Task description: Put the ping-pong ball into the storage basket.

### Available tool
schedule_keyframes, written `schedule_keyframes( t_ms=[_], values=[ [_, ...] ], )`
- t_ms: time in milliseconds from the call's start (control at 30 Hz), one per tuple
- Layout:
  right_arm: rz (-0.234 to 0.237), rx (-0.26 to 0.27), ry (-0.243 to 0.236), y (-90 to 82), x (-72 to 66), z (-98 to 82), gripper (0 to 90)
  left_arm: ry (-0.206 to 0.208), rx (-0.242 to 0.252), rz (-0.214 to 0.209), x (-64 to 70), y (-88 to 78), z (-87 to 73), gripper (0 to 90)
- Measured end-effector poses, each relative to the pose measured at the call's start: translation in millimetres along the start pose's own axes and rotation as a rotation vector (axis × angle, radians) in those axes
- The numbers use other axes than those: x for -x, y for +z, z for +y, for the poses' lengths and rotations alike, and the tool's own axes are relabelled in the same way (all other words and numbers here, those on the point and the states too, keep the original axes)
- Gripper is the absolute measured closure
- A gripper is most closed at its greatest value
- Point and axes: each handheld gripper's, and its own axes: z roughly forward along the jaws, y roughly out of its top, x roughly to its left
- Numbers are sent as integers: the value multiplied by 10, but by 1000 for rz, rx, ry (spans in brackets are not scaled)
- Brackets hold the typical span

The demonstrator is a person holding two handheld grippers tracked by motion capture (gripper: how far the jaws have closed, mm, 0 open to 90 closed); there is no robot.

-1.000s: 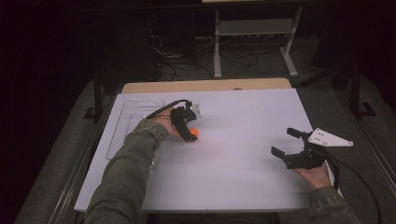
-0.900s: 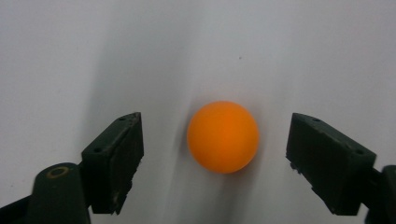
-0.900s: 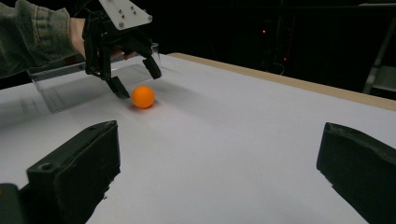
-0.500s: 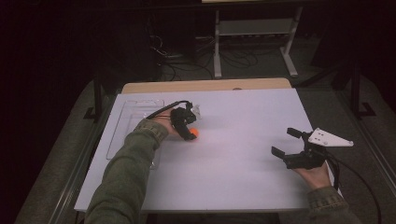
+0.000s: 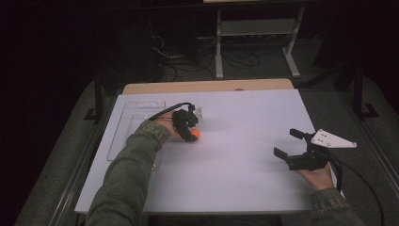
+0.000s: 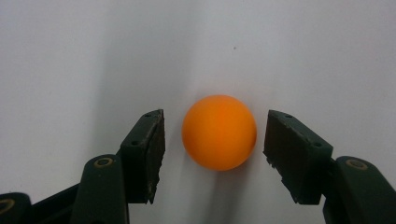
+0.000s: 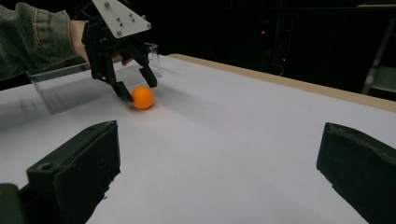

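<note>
An orange ball (image 6: 219, 132) rests on the white table sheet (image 5: 244, 141). My left gripper (image 6: 215, 116) points down over it with a jaw on either side. Its jaws have just been closing, and a thin gap still shows between each pad and the ball. The high view puts the ball (image 5: 194, 135) left of the table's middle, under the left gripper (image 5: 190, 133). My right gripper (image 5: 284, 141) is held low near the right edge, wide open with nothing in it. Its own view looks across the sheet between its jaws (image 7: 219, 140) to the ball (image 7: 142, 98) and the left gripper (image 7: 137, 89).
A clear plastic tray (image 5: 127, 122) lies along the table's left edge, just behind the left hand; it also shows as a clear wall (image 7: 70, 84) in the right gripper view. A bare wooden strip (image 5: 207, 86) runs along the far edge. Beyond it are a metal stand (image 5: 254, 42) and cables on a dark floor.
</note>
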Motion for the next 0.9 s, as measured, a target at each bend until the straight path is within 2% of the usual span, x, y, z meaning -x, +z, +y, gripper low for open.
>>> schedule_keyframes(
  t_ms=[133,900],
  values=[
    [0,0,0,1,-1,0,0,-7,-3,4,-3,6,3,400],
    [-5,4,2,-8,1,4,0,25,-46,8,18,45,21,475]
  ],
)
